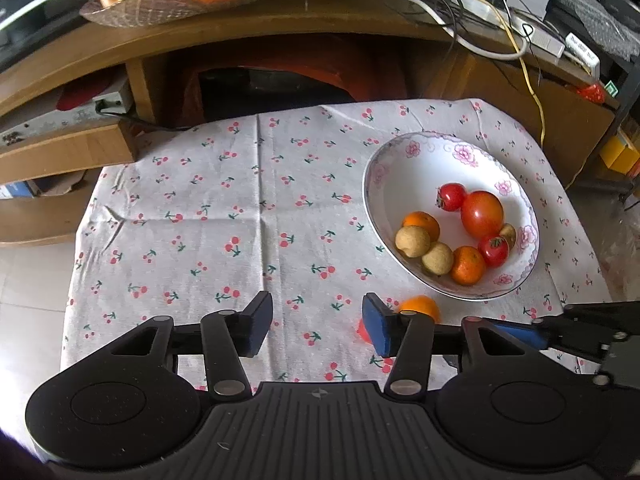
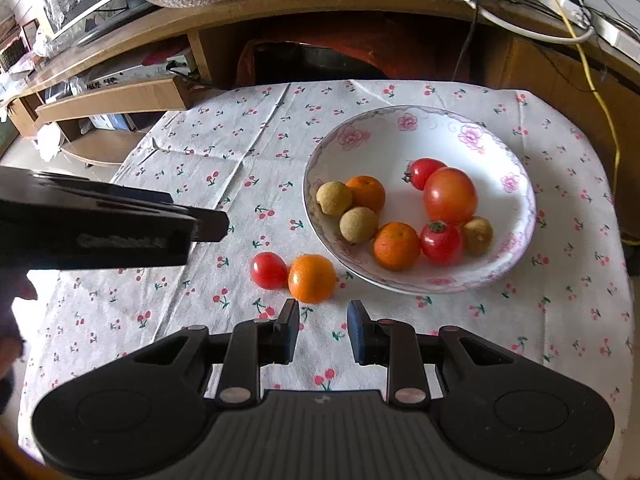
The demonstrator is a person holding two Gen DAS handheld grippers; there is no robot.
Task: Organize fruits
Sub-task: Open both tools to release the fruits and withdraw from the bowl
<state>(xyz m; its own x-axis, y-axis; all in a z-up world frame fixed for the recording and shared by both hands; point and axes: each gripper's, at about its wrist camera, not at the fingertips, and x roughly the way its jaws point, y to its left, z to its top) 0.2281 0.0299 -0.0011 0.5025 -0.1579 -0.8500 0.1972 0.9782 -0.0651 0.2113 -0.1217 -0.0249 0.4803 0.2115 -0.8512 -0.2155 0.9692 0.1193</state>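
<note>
My desk wears a white cherry-print cloth (image 2: 208, 152); a wooden shelf unit (image 1: 280, 40) stands behind. Beside the floral white bowl (image 2: 516, 216), 1 loose orange (image 2: 312, 279) and 1 small red tomato (image 2: 269, 270), half-hidden from my left. Both my jaws gape, released.

Wide bare stretch of cherry-print cloth on the table (image 2: 208, 152) left of the flowered white porcelain bowl (image 2: 400, 128), small red tomato (image 2: 269, 270) and orange mandarin (image 2: 312, 279) touching, blocking the bowl's near-left rim, low wooden shelf (image 2: 112, 100) crowding beyond the table's far-left edge
</note>
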